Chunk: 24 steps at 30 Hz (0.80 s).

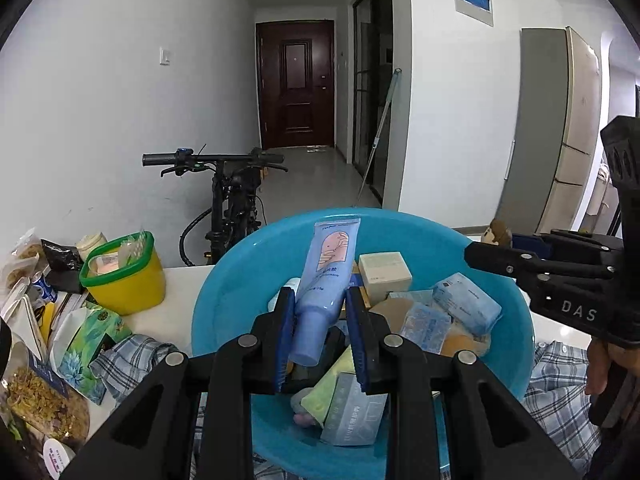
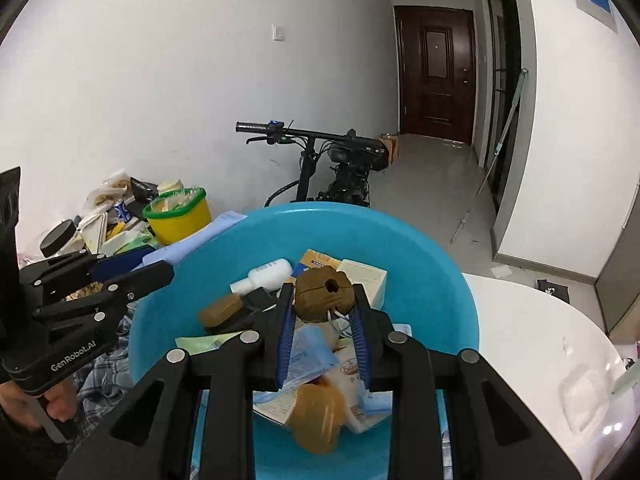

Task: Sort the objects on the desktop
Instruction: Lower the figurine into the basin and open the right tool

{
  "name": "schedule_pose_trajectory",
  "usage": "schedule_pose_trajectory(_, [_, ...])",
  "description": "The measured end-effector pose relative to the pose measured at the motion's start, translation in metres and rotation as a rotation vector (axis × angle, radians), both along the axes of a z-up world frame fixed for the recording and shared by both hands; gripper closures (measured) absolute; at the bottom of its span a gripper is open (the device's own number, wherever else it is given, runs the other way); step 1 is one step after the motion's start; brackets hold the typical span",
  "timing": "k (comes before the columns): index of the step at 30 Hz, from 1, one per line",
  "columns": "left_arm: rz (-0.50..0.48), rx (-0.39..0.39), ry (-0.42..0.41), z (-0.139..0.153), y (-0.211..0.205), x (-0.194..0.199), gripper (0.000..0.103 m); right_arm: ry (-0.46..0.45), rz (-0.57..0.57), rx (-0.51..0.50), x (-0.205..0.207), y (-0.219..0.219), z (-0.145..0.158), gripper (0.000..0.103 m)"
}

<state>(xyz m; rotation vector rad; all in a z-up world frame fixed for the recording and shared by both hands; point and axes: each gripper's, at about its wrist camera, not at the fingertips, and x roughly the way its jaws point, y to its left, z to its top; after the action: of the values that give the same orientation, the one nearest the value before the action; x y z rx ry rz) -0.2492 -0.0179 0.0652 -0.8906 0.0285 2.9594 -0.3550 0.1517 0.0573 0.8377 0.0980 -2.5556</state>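
Observation:
A blue plastic basin (image 1: 240,280) holds several small boxes, packets and bottles; it also shows in the right wrist view (image 2: 432,264). My left gripper (image 1: 320,300) is shut on a light blue tube (image 1: 326,280) and holds it upright above the basin. My right gripper (image 2: 324,300) is shut on a brown round doll head (image 2: 324,294) above the basin. The right gripper shows from the side in the left wrist view (image 1: 500,256), and the left gripper in the right wrist view (image 2: 136,270).
A yellow tub with a green rim (image 1: 124,276) stands left of the basin, among snack bags and packets (image 1: 44,392). Checked cloth (image 1: 560,392) lies under the basin on the white table (image 2: 532,344). A scooter (image 1: 228,196) stands behind the table.

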Motion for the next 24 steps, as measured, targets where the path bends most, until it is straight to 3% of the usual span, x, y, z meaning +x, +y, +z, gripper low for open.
schedule_pose_trajectory(24, [0.006, -0.006, -0.005, -0.002, 0.002, 0.0, 0.075, 0.01, 0.025, 0.039, 0.007, -0.014, -0.003, 0.078])
